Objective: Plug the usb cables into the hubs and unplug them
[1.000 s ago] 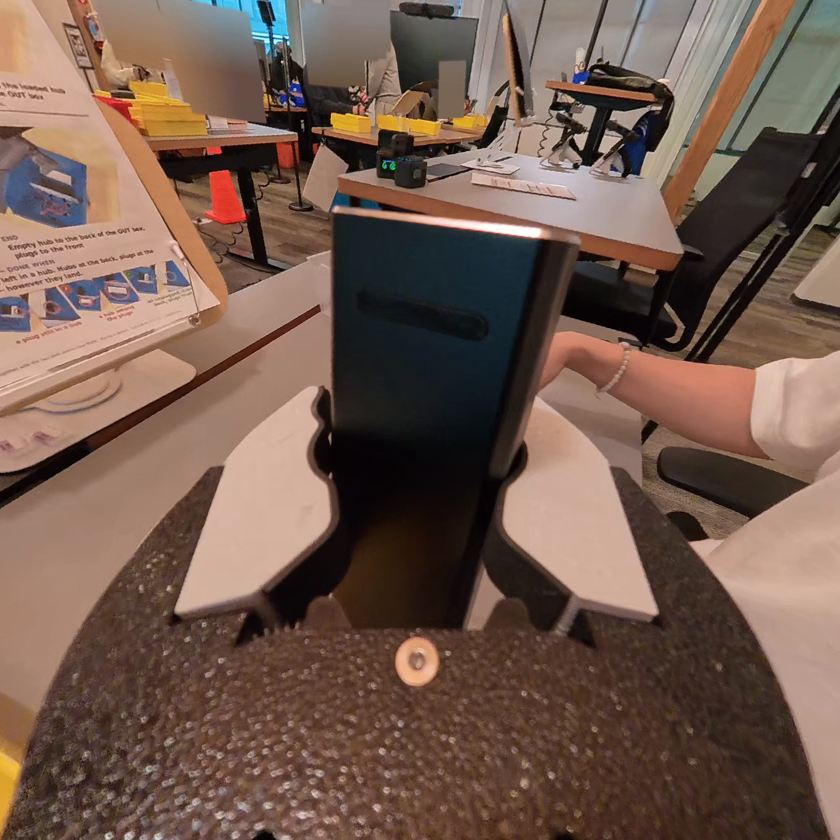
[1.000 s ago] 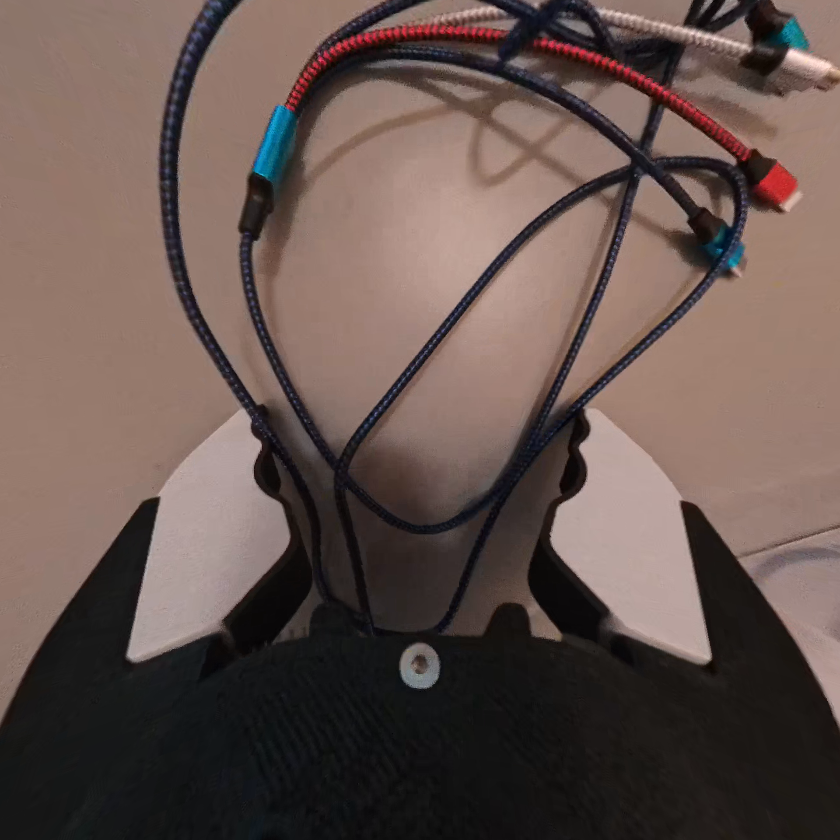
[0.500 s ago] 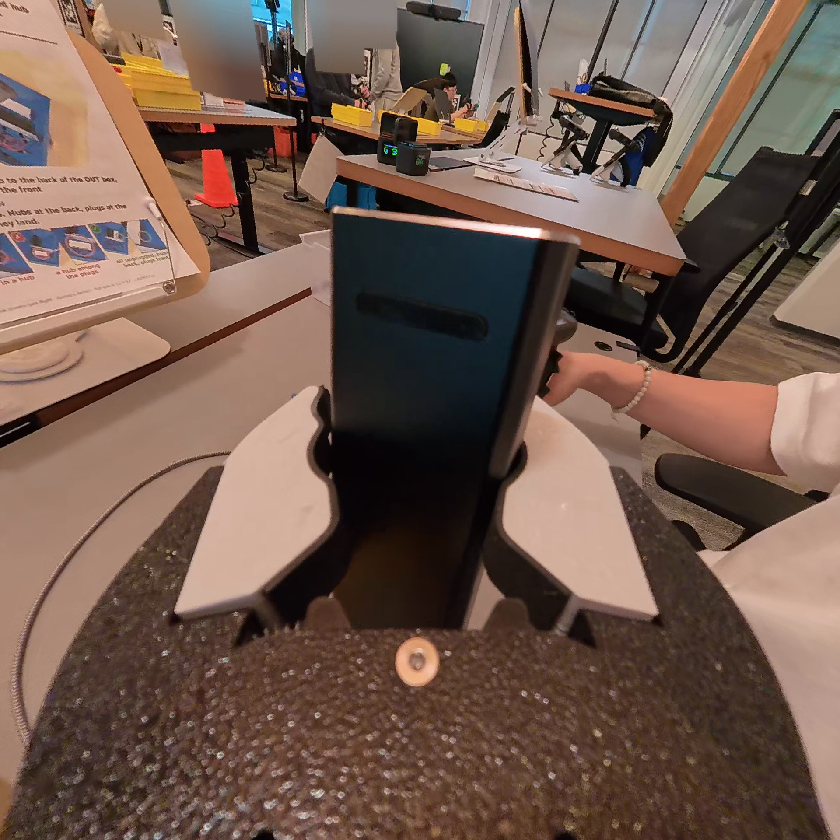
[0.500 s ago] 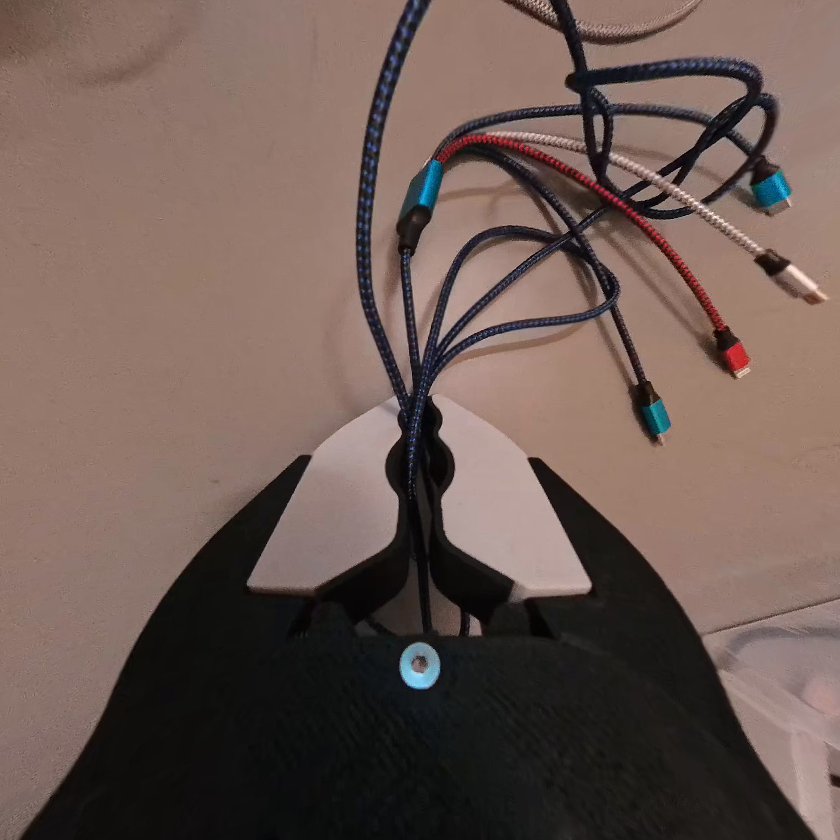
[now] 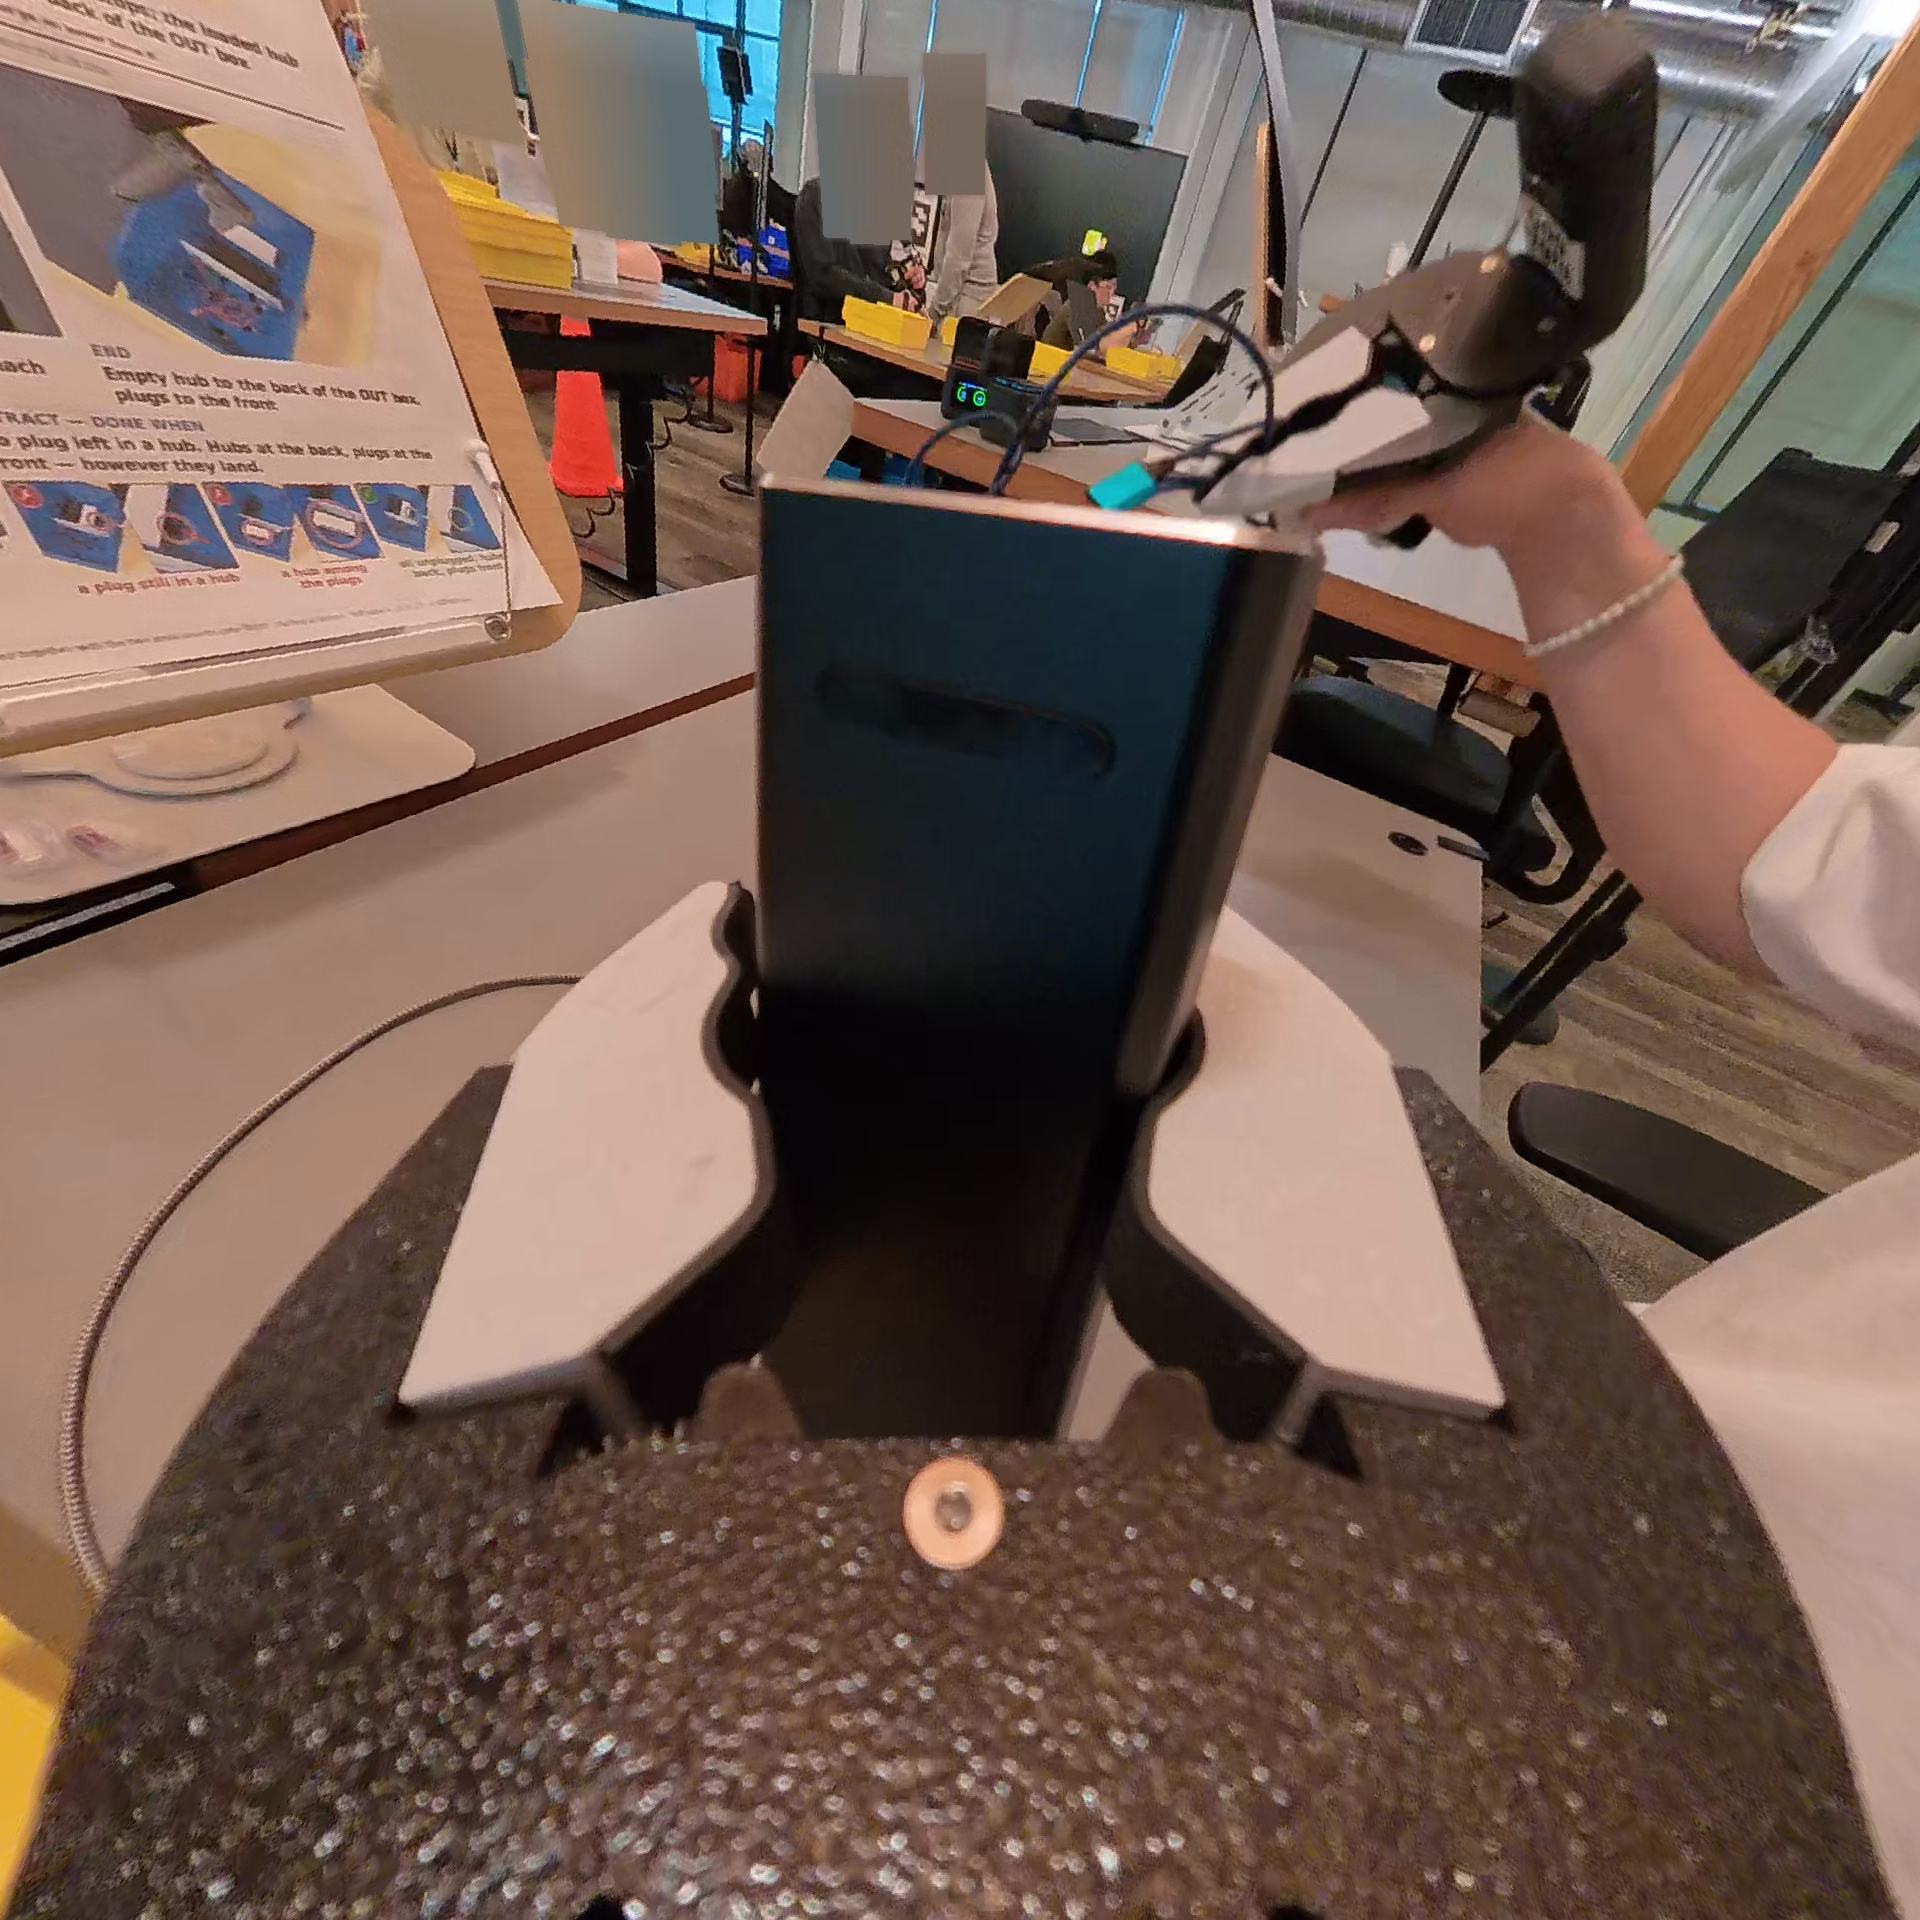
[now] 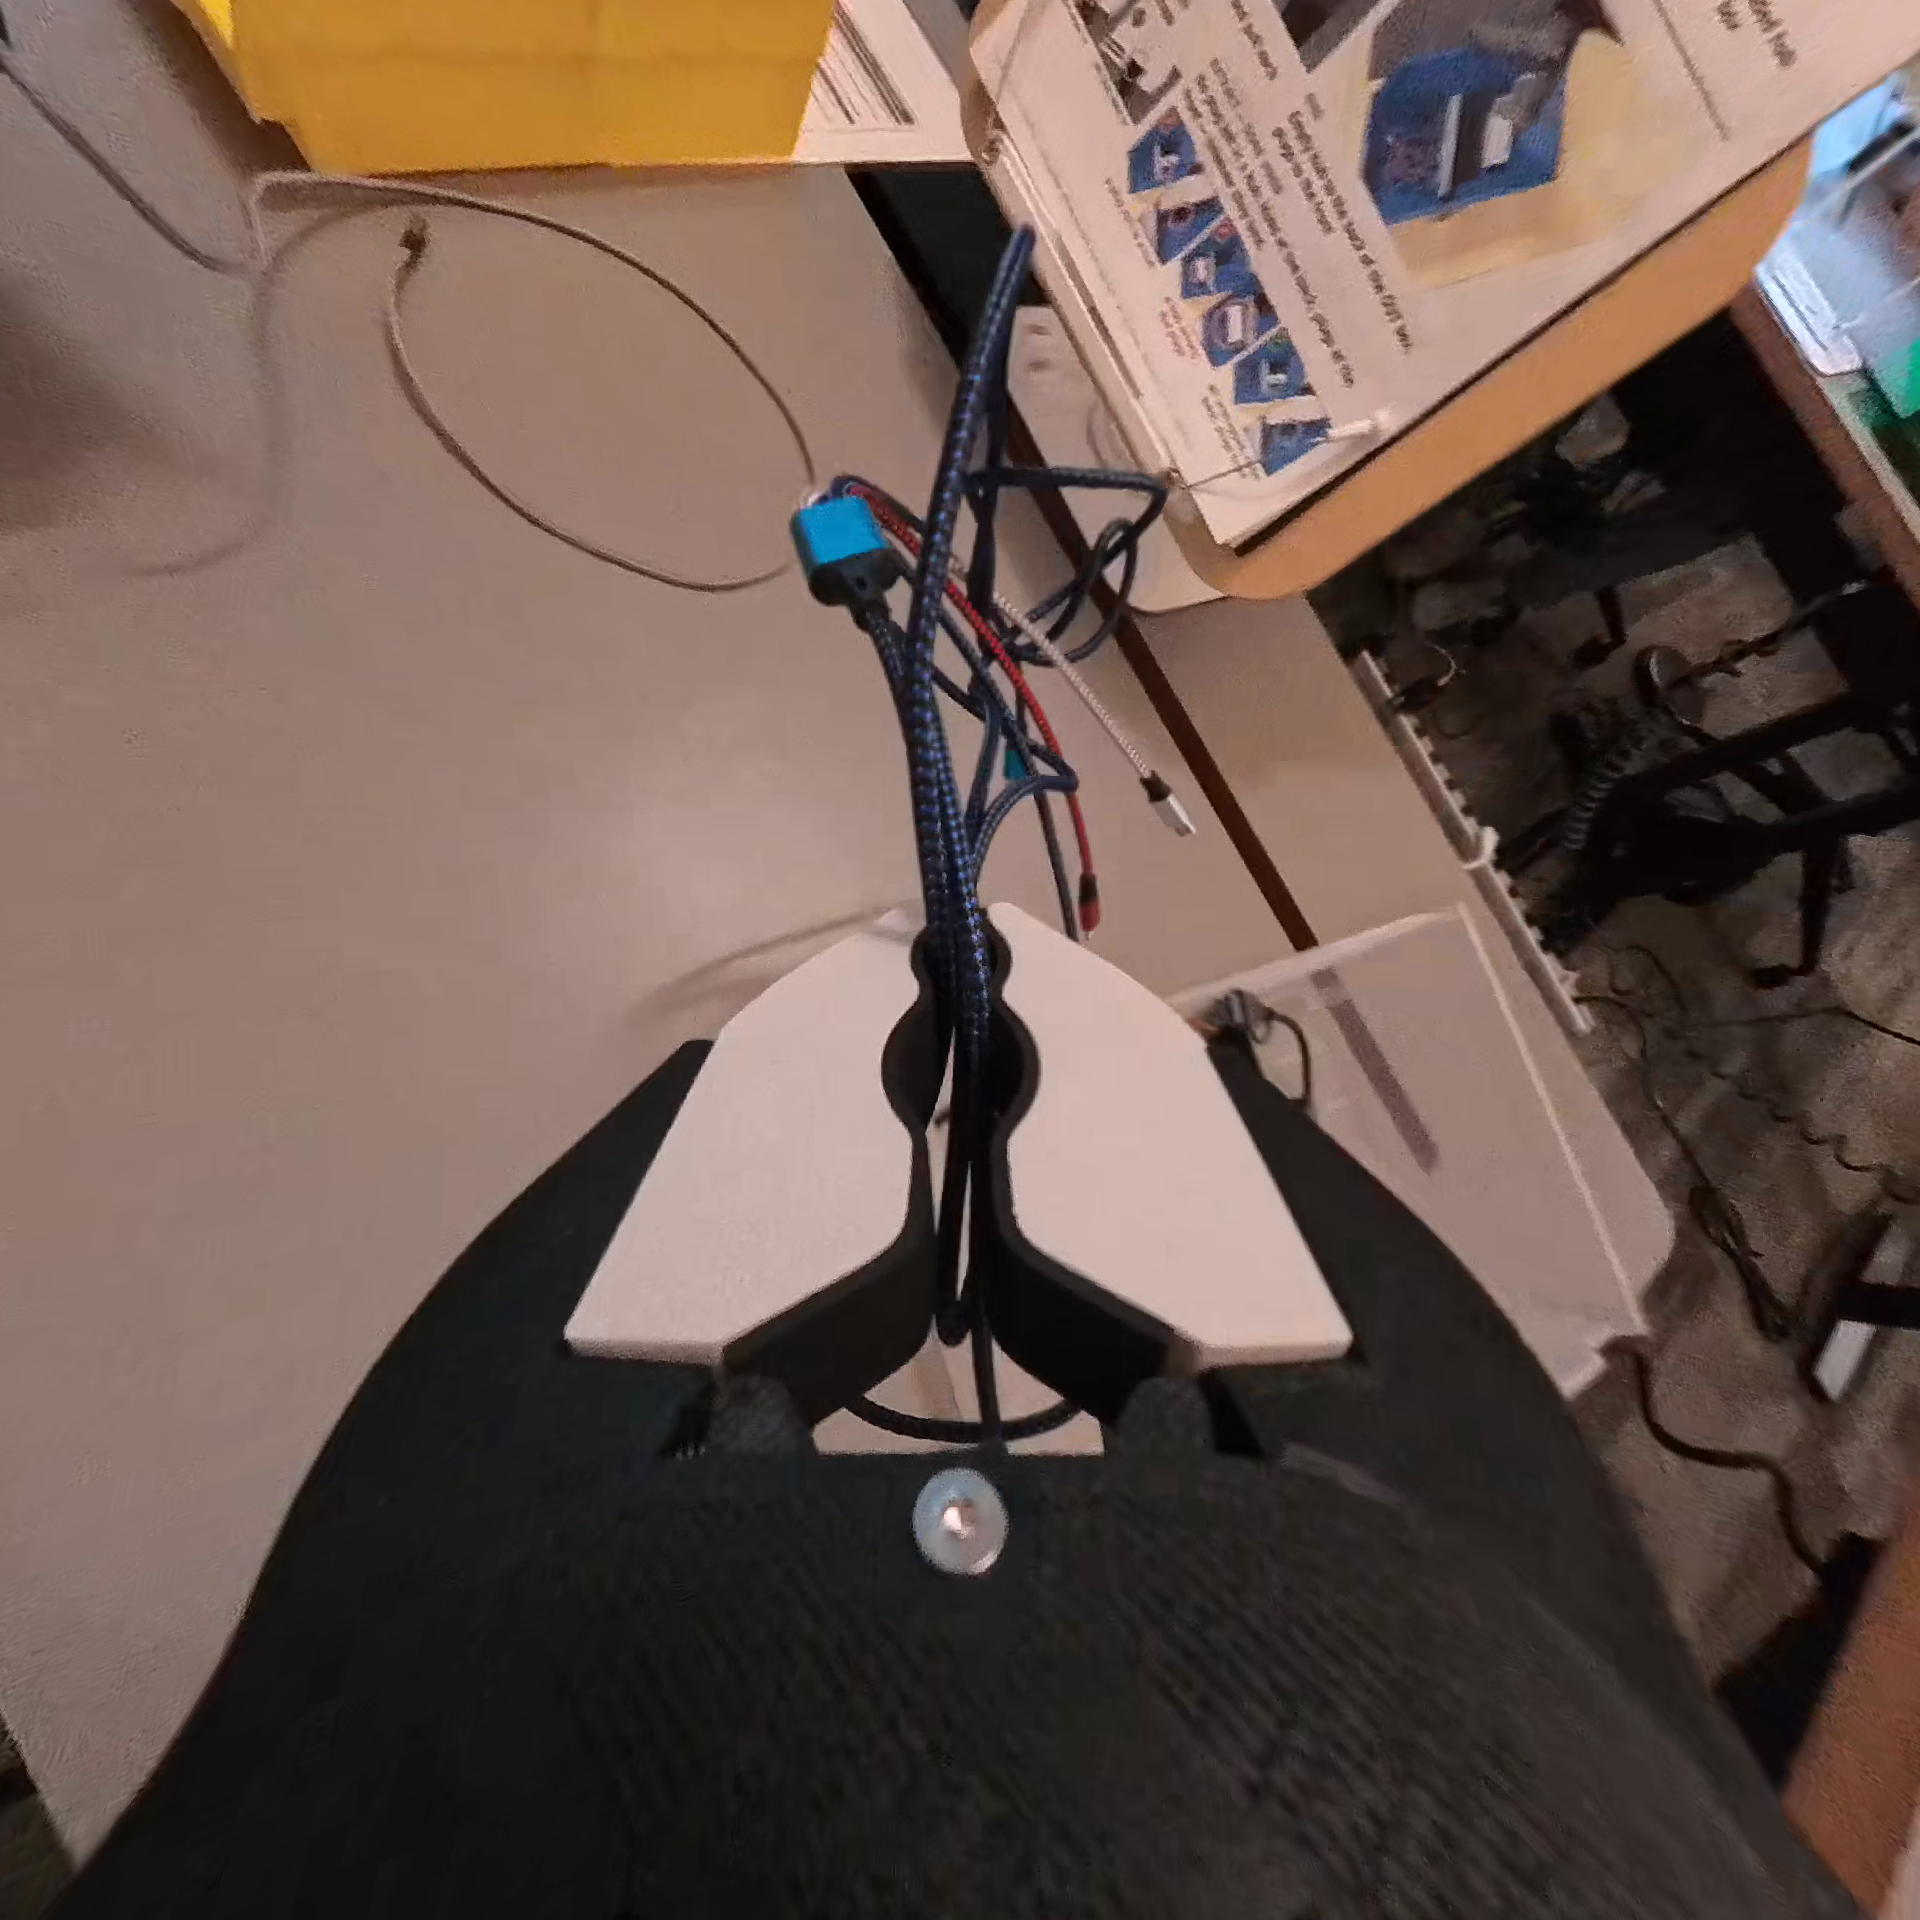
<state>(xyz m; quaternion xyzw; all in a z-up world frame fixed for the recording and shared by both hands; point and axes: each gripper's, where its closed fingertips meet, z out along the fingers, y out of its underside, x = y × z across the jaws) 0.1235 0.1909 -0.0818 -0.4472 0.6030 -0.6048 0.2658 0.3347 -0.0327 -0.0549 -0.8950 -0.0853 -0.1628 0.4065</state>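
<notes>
Braided usb cables [image 6: 951, 748] run between our right tool's [image 6: 958, 935] fingers, which are clamped on the bundle; plugs dangle above the tabletop [image 6: 312, 831]. Our left tool [image 5: 951, 935] is clamped on a dark upright hub [image 5: 987, 748], and the right tool [image 5: 1340, 416] hovers beyond its top edge.

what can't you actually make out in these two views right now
- Hub, left wrist view: its port face is turned away; only a dark back panel shows.
- Cable bundle, right wrist view: its lower run is hidden behind the right gripper, whose jaws are closed on it.
- Small plugs, right wrist view: too small and blurred to tell their type.
- Yellow box, right wrist view: cut off by the top edge.
</notes>
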